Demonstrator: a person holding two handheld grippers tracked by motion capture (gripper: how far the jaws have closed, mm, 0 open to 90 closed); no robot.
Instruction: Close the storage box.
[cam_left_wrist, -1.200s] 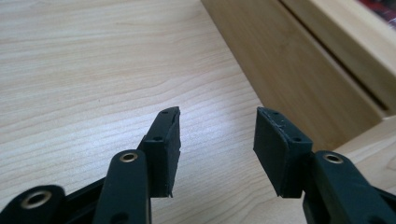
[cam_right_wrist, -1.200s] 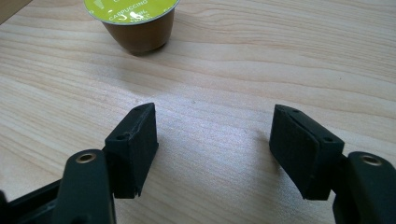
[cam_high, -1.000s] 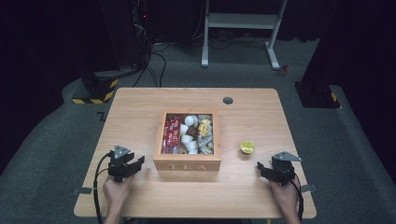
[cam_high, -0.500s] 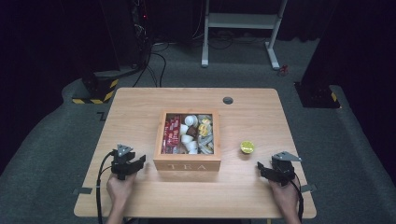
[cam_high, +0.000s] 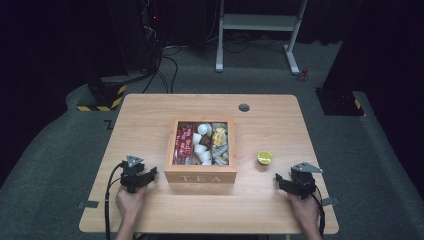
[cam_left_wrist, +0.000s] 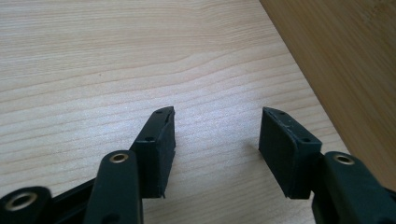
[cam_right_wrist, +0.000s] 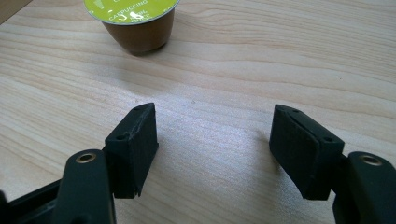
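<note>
Coffee capsule (cam_right_wrist: 133, 23): round, tapered brown cup, green foil lid up, axis vertical, on grained wooden desk (cam_high: 150, 120). Right claw (cam_right_wrist: 212, 140) spread, empty; left claw (cam_left_wrist: 217, 140) spread, empty, just been opening.

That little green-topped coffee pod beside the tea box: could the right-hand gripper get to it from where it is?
Probably yes. The right gripper is open with nothing between its jaws, and only bare table lies between it and the pod.

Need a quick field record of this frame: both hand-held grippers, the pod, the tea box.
left hand-held gripper: open, nothing between the jaws, jaws have just been opening, beside the box's left front corner
right hand-held gripper: open, nothing between the jaws, low over the table
capsule: green lid, upright on the table, right of the box, ahead of the right jaws
tea box: lidless, full of sachets and pods
</note>
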